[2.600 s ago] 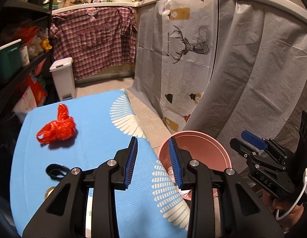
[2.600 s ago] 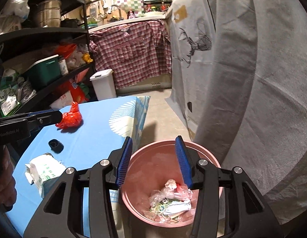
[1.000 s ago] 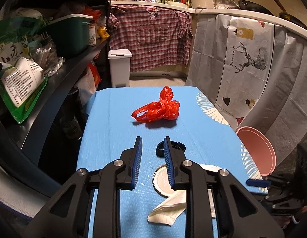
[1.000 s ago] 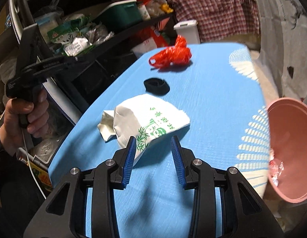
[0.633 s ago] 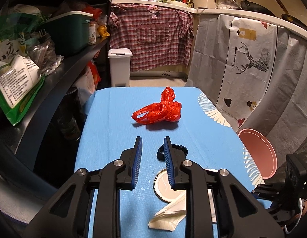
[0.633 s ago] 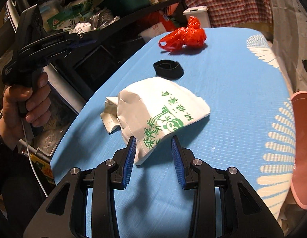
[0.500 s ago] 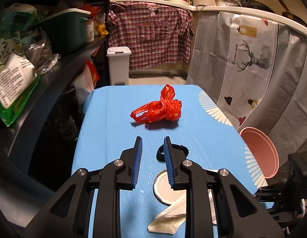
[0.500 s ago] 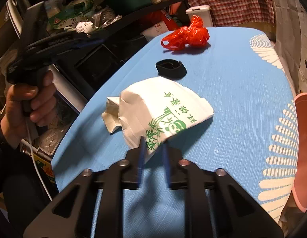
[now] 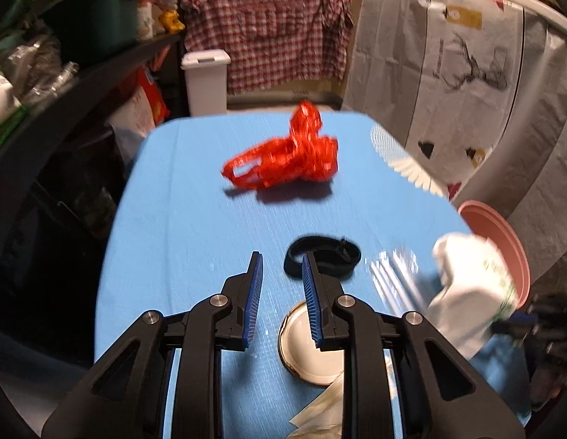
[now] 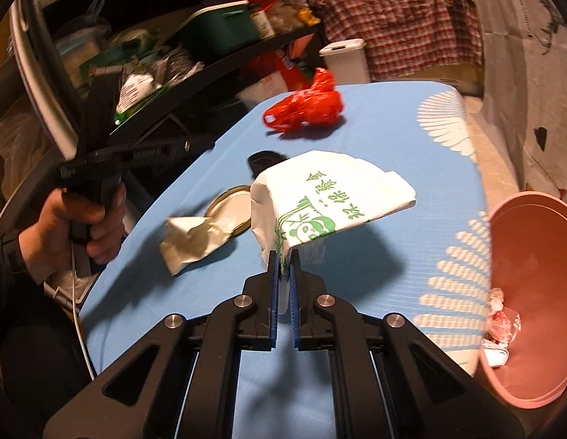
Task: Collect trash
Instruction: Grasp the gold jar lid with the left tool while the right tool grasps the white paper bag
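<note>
Right wrist view: I clamp my right hand-held gripper on the white paper bag's corner, lifting it off the counter toward the pink bin past its right edge, while my left hand-held gripper waits apart.

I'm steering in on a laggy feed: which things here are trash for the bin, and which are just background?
For the job:
- white paper bag, pinched in the right gripper
- red plastic bag
- crumpled paper
- jar lid
- black band
- pink bin, some trash inside
- left gripper, open

Just background:
- white pedal bin
- checked shirt
- green crate
</note>
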Demonstrator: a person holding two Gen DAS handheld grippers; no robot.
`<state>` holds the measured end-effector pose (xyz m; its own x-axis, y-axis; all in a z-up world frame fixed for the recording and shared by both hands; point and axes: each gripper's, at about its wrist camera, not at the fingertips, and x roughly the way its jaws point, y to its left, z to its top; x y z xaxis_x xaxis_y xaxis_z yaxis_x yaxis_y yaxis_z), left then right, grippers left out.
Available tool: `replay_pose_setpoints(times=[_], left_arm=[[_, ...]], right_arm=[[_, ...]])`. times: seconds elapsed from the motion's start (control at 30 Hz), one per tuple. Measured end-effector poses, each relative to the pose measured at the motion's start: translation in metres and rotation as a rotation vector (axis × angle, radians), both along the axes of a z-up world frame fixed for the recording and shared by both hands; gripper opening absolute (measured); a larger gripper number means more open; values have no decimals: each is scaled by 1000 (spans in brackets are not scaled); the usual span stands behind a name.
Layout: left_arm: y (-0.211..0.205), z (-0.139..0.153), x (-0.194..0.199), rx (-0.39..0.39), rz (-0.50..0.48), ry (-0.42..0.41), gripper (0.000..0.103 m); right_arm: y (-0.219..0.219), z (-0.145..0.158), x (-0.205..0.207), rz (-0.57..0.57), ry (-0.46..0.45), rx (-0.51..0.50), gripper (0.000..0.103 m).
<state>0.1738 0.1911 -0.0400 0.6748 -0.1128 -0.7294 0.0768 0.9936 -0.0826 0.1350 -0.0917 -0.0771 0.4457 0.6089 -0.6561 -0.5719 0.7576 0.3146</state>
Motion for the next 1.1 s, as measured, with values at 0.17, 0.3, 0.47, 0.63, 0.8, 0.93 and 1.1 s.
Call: replay_pose_setpoints(times=[0.17,0.3,0.47,0.63,0.8,0.93,1.1], left_arm=[[-3,-29,3,10,-45,102,23],[-9,-40,2,43,-67,149,23],[-11,-50,0,94,-73,185,5],[-10,-43,-4,101,-65,160,3],[-8,-28,-6,100,-37,120,3],[-7,-16,-12,100,-18,91,3],[-4,-4,-16,88,5,60,3]], right_arm=[[-8,-2,6,-16,8,5,6],[-9,-1,5,-11,3,9,6],[-8,3,3,-12,-12,10,6],[-12,8,0,-18,-28,20,6],[-16,16,-4,-25,-50,28,6],[-19,21,-9,-32,-66,27,6],[-24,28,-13,-48,-84,34,6]])
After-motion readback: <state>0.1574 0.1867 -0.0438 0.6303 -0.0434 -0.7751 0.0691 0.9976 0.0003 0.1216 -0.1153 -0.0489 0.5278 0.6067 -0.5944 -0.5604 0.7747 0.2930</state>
